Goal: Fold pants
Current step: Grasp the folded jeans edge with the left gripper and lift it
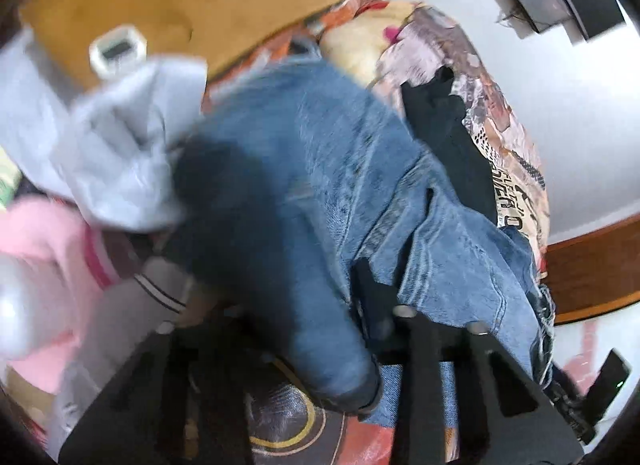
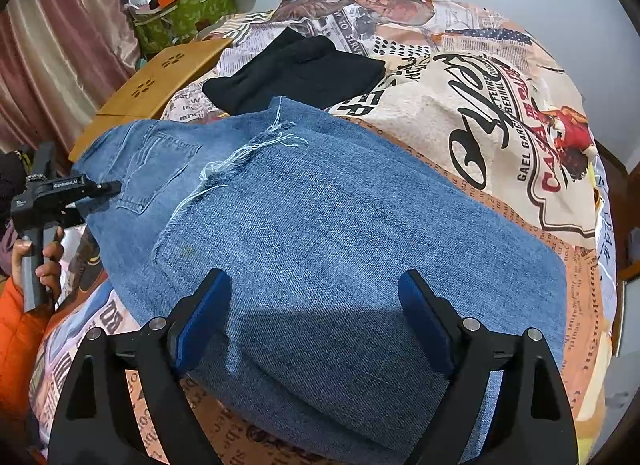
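nearest the right wrist camera, the right gripper [image 2: 316, 321] stands with its blue-padded fingers [image 2: 204, 321] spread wide, hovering over the near fold of the faded blue denim pants [image 2: 320, 225] and gripping nothing. the pants lie folded on the newsprint-patterned bedspread [image 2: 500, 137], frayed hems doubled back toward the back pocket. at the pocket end of the pants, the left gripper [image 2: 108, 187] touches the cloth edge; its own camera shows denim bunched over its black fingers [image 1: 372, 305], and i judge it pinched on the fabric, though blur hides the tips. beyond the pants lies a folded black garment [image 2: 296, 73], touching their far edge, and left of that a tan wooden lap table [image 2: 160, 77]. the risk from here: if the left gripper tugs while the right presses nothing down, the stacked layers could slide apart and the fold skew; the loose hem threads could also snag a finger. the right view alone shows the whole flat fold and the person's hand [image 2: 44, 261] on the left handle; the left view alone shows a grey cloth [image 1: 104, 145] and pink fabric [image 1: 44, 265] beside the pants, smeared with motion.
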A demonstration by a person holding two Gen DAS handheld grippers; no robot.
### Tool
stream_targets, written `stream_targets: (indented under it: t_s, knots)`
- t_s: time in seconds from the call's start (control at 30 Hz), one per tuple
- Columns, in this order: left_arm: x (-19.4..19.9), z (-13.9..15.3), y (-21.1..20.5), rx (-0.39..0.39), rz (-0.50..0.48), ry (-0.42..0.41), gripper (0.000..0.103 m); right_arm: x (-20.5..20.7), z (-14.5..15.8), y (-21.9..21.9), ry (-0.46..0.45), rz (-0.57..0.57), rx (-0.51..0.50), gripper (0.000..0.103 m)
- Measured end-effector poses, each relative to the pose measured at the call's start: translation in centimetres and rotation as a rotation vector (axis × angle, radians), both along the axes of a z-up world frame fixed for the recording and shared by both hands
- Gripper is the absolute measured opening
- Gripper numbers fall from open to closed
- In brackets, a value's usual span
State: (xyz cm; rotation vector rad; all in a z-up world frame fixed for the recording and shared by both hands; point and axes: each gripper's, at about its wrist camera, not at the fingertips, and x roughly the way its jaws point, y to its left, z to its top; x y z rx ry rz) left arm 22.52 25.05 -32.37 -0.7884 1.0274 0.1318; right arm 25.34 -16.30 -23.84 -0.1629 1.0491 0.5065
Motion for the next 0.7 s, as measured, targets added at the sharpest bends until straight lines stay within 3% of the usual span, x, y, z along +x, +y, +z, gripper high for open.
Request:
stream_targets:
  t_s: [0.1,0.23,0.37,0.53,0.7]
  knots:
    - [0.0,3.1,-0.1,0.065,0.015,-0.020,0.023,-0.2,0.2,-0.1,-0.008,-0.008,-0.009,0.084]
    - [-0.8,7.7,0.6,0.200,0.035,-0.069,0.022,-0.8,1.8,-1.5,-0.079,-0.058,-0.021,0.083]
    - [-1.6,12.3,0.5,0.405,0.050,-0.110,0.022,-1.1,3.0,-4.5,-0.109,-0.123,-0.011,0.084]
    - [-1.3,17.1,-1.5,0.548,0.039,-0.199,0.022,-1.2,2.0,-8.2,-0.072,-0.194,-0.026,0.084]
    - [0.2,20.5,-5.6,0.617,-0.035,-0.287,0.022,-0.6,-1.0,-9.6,0.029,-0.221,-0.020,0.083]
